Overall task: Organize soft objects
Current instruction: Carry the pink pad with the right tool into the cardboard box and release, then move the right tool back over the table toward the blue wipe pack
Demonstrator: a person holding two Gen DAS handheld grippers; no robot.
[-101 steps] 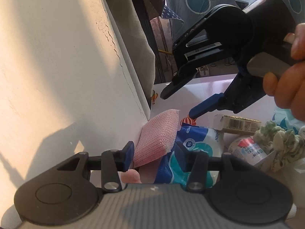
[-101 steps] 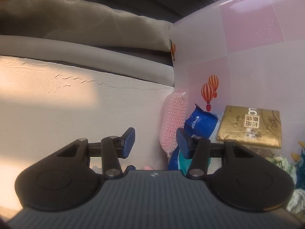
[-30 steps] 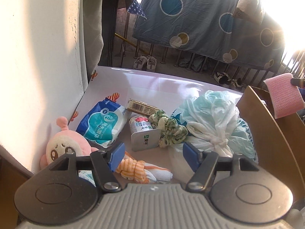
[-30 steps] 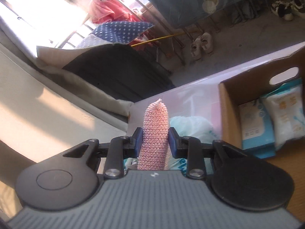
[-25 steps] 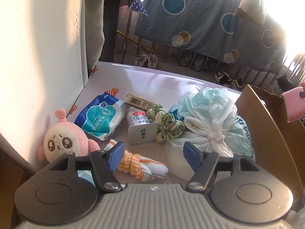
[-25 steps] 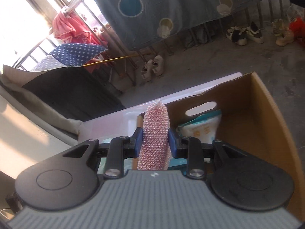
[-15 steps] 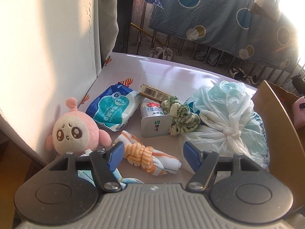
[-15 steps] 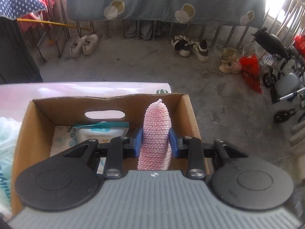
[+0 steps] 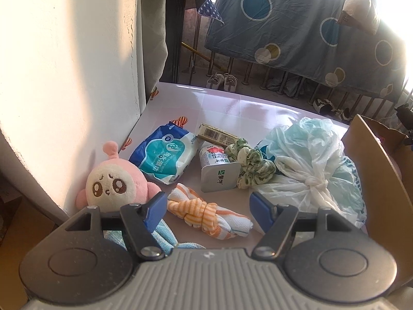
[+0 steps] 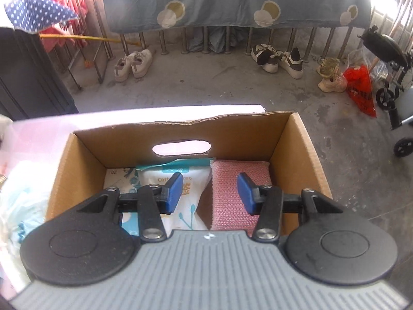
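The pink knitted sponge [image 10: 232, 180] lies flat in the right half of the cardboard box [image 10: 180, 131], beside a white wipes pack [image 10: 191, 180]. My right gripper [image 10: 210, 192] hangs over the box with its jaws opening. The sponge lies below them, clear of both pads. In the left wrist view my left gripper [image 9: 207, 209] stands open just above an orange-striped knotted cloth [image 9: 206, 210] on the pink table [image 9: 232, 108]. A pink plush toy [image 9: 113, 180] sits by its left finger.
On the table lie a blue wet-wipes pack [image 9: 165, 155], a yogurt cup [image 9: 216, 165], a green scrunchie [image 9: 250, 162], a gold packet [image 9: 216, 135], a tied plastic bag [image 9: 309, 165] and a light blue cloth [image 9: 165, 237]. A white wall borders the left. The box wall [image 9: 374, 170] stands at the right.
The right gripper swung over the box, dipped and spread its jaws. The pink sponge left the pads and now lies in the box. The left gripper barely moved.
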